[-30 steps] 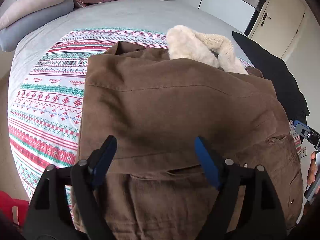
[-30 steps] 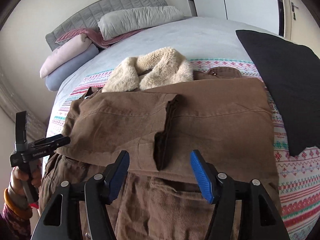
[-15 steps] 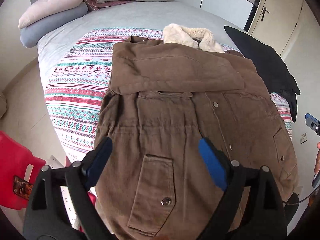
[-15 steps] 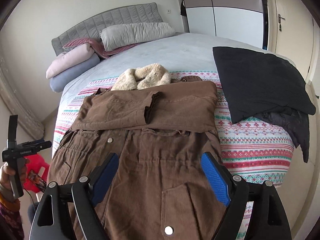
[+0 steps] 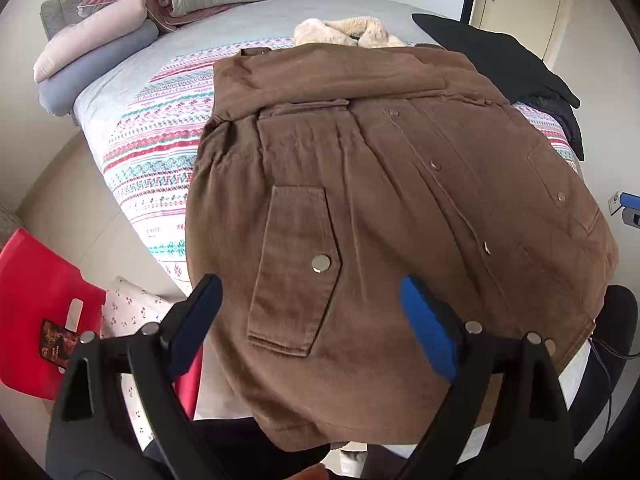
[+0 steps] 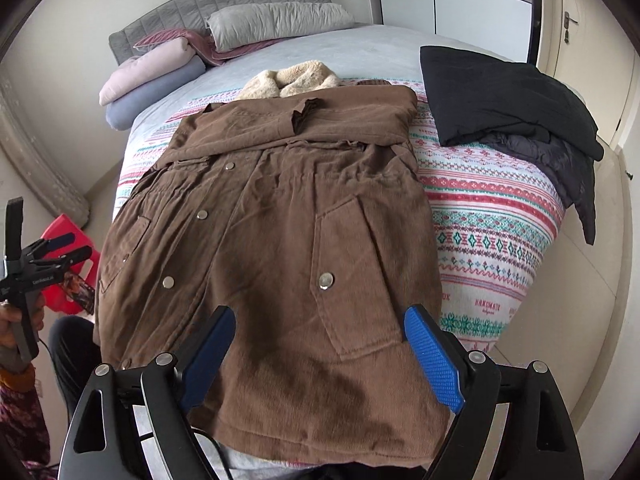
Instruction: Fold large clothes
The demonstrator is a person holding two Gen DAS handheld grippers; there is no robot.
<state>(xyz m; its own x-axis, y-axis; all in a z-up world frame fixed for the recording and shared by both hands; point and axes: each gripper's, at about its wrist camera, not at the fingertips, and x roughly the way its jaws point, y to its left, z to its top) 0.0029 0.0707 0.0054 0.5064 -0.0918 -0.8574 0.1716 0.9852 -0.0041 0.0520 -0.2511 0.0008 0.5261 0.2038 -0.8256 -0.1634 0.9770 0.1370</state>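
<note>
Brown coat (image 6: 272,264) is laid flat on the bed (image 6: 492,216), sleeves folded across; both grippers (image 5: 310,322) (image 6: 320,354) are held spread, empty; the hem corners should be pinched evenly before folding upward.

The left black two-finger gripper with blue pads (image 5: 310,322) points steeply down, its jaws spread wide and empty after opening a little further. The right black two-finger gripper with blue pads (image 6: 320,354) tilts down likewise, jaws wide with nothing between them. In the right wrist view, a hand (image 6: 18,326) at nine o'clock apparently grips the left tool's handle.
</note>
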